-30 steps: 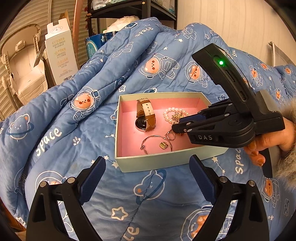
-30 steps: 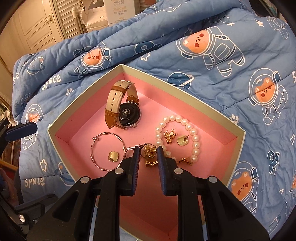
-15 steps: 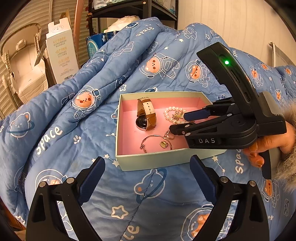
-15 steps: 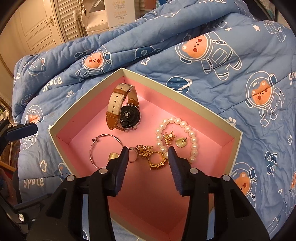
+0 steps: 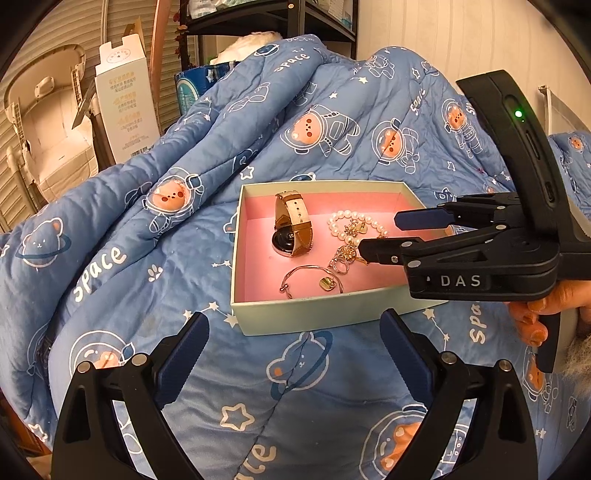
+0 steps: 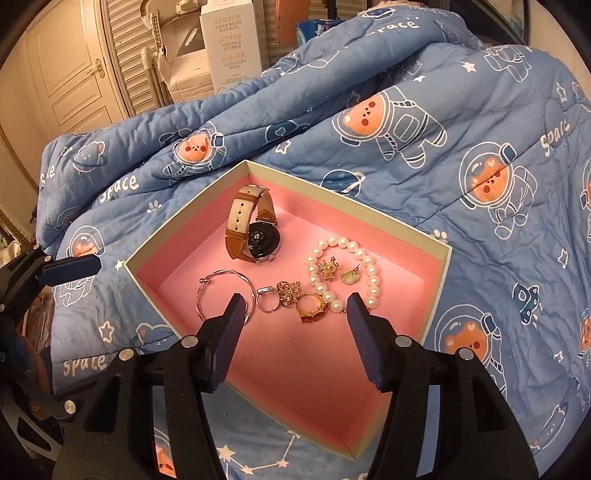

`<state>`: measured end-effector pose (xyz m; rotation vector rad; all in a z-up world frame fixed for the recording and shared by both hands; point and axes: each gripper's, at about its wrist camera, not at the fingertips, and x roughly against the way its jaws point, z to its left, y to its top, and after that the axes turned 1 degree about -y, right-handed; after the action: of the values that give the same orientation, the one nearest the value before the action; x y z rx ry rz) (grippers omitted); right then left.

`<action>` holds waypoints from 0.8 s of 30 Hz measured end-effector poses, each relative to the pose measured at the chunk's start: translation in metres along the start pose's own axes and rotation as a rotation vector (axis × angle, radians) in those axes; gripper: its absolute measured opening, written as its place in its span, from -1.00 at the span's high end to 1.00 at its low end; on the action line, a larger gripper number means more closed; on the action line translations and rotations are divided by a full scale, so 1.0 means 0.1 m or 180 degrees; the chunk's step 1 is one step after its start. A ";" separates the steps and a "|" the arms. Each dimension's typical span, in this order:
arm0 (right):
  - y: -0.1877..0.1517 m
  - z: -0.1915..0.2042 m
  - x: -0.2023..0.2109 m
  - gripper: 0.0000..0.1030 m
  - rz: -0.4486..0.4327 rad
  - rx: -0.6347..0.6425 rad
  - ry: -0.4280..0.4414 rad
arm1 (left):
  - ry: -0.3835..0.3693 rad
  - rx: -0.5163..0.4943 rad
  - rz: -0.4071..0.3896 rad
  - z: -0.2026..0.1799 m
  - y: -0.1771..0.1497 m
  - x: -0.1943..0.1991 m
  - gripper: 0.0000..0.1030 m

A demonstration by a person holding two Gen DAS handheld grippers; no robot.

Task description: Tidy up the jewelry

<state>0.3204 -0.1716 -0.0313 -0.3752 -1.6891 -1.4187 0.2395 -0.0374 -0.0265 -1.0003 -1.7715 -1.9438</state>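
Note:
A pale box [image 6: 184, 216] with a pink floor lies on the blue quilt. In it are a brown-strapped watch [image 6: 251, 229], a pearl bracelet [image 6: 354, 251], a silver bangle [image 6: 201, 295], a silver ring [image 6: 266, 299] and gold rings [image 6: 290, 291]. My right gripper [image 6: 295, 310] hovers over the box's near part. Its jaws are opening, and the rings lie loose on the floor beyond its tips, untouched. In the left wrist view the right gripper [image 5: 380, 232] reaches in from the right over the box [image 5: 332, 306]. My left gripper [image 5: 291, 325] stands open and empty before the box's front wall.
The quilt [image 5: 303, 129] rises in a hump behind the box. Beyond it stand a tall white carton [image 5: 123, 107], a cream plastic seat [image 5: 48, 122] and a dark shelf [image 5: 258, 14]. A hand [image 5: 532, 317] holds the right gripper's handle.
My right gripper was shut on a gold ornament. Its jaws have spread, the ornament now lies on the box floor by the rings, and the gripper has drawn back and up. The left gripper stayed still.

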 end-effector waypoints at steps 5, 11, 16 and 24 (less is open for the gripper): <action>-0.09 0.01 0.18 -0.31 -0.0161 -0.0105 -0.0055 | 0.0009 0.0025 -0.0030 0.01 -0.02 0.05 -0.79; -0.29 0.08 0.46 -0.48 -0.0392 -0.0202 -0.0219 | 0.0020 0.0071 -0.0126 0.00 -0.11 0.21 -0.84; -0.49 0.14 0.71 -0.49 -0.0558 -0.0317 -0.0356 | 0.0021 0.0217 -0.0284 0.02 -0.23 0.42 -0.87; -0.81 0.29 1.01 -0.51 -0.0718 -0.0462 -0.0444 | 0.0107 0.0376 -0.0504 0.00 -0.48 0.75 -0.87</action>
<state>0.1934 -0.1996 -0.0047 -0.3805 -1.7896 -1.7213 0.1549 -0.0133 -0.0102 -0.8060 -1.9743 -1.9079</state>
